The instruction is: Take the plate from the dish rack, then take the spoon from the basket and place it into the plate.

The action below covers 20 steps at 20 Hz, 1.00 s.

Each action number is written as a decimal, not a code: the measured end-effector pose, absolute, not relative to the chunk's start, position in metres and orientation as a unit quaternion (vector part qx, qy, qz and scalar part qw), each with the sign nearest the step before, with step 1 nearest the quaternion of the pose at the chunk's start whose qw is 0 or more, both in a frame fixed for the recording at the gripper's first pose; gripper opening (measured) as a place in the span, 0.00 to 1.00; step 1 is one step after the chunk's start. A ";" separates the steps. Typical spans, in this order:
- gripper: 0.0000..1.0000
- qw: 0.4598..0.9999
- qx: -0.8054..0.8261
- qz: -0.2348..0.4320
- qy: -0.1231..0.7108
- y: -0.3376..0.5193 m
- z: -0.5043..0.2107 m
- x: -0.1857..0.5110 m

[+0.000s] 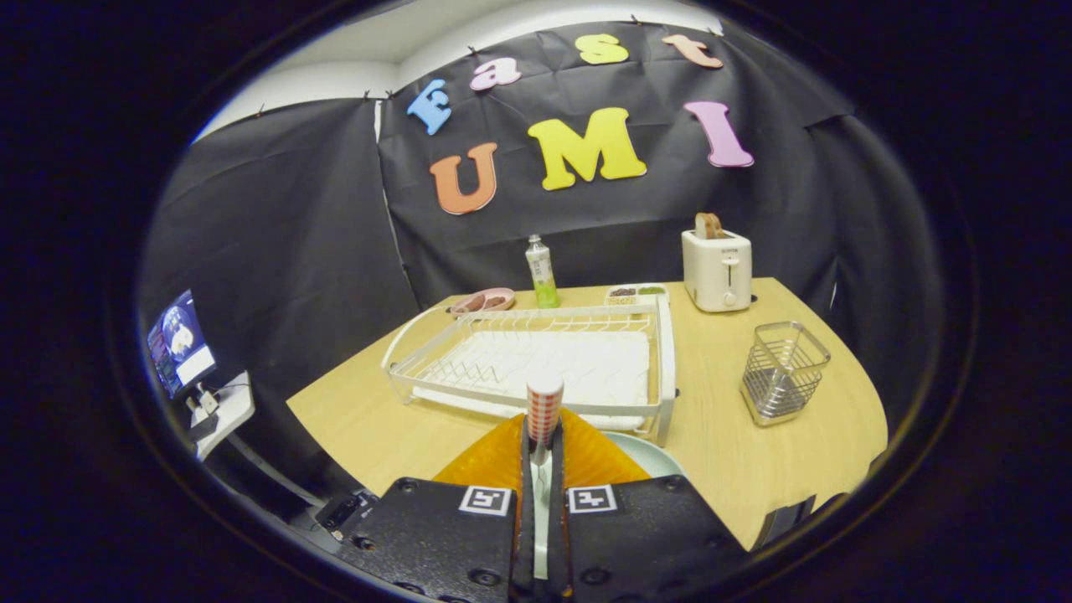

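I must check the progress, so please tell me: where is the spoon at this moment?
In the gripper view, the spoon stands upright, clamped between the gripper fingers, in front of the dish rack and beside the plate.

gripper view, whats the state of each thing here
gripper: jaws shut on the spoon
spoon: held upright by its checked handle, above the plate
plate: out of the rack, flat on the table
dish rack: empty
basket: empty, upright
toaster: bread sticking out of its slot
bottle: upright, capped
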<state>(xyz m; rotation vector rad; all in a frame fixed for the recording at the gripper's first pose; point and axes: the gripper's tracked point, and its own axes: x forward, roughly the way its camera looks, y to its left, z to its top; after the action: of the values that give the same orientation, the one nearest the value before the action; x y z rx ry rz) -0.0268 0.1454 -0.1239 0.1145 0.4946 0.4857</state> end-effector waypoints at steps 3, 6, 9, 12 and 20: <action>0.14 0.935 0.064 0.238 0.255 0.147 -0.130 -0.024; 0.19 0.934 0.066 0.239 0.256 0.148 -0.131 -0.023; 0.41 0.939 0.062 0.231 0.249 0.142 -0.128 -0.019; 0.66 0.944 0.055 0.224 0.238 0.135 -0.121 -0.016; 1.00 0.957 0.054 0.202 0.202 0.111 -0.101 -0.009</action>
<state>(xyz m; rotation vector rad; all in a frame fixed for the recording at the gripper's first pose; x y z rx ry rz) -0.0090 0.1107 -0.1010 0.1091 0.4109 0.4105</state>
